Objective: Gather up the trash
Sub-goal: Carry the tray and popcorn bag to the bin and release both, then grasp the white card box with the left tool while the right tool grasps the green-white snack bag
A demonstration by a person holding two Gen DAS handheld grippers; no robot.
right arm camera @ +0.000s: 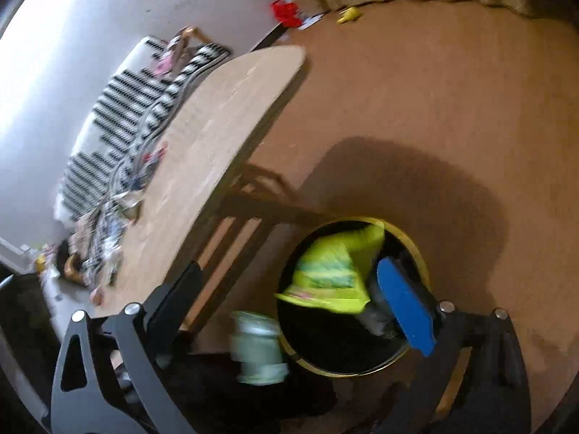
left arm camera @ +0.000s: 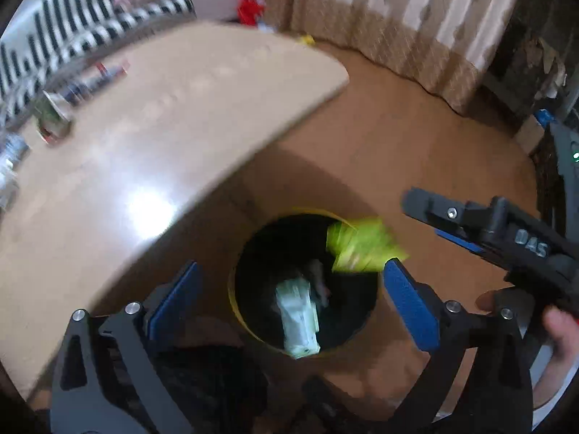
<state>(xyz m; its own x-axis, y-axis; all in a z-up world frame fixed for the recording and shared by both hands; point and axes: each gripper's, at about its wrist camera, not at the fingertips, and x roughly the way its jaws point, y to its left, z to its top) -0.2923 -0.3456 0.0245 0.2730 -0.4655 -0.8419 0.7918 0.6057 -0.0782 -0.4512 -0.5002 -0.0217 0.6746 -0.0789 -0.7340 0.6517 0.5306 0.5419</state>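
A round bin with a yellow rim (left arm camera: 231,300) stands on the brown floor beside the table; it also shows in the right wrist view (right arm camera: 416,249). A neon yellow-green wrapper (left arm camera: 362,249) is over the bin's far side, blurred (right arm camera: 329,275). A pale green packet (left arm camera: 298,316) is over the bin's near edge, blurred; in the right wrist view (right arm camera: 258,347) it is just outside the rim. My left gripper (left arm camera: 289,289) is open above the bin. My right gripper (right arm camera: 289,289) is open above the bin; it shows at the right of the left view (left arm camera: 481,231).
A light wooden table (left arm camera: 163,137) fills the left, with a can (left arm camera: 54,119) and several scraps (right arm camera: 108,224) along its far edge. A striped sofa (right arm camera: 119,115) is behind it. Curtains (left arm camera: 380,11) and red (right arm camera: 286,11) and yellow (right arm camera: 349,14) items lie at the far floor.
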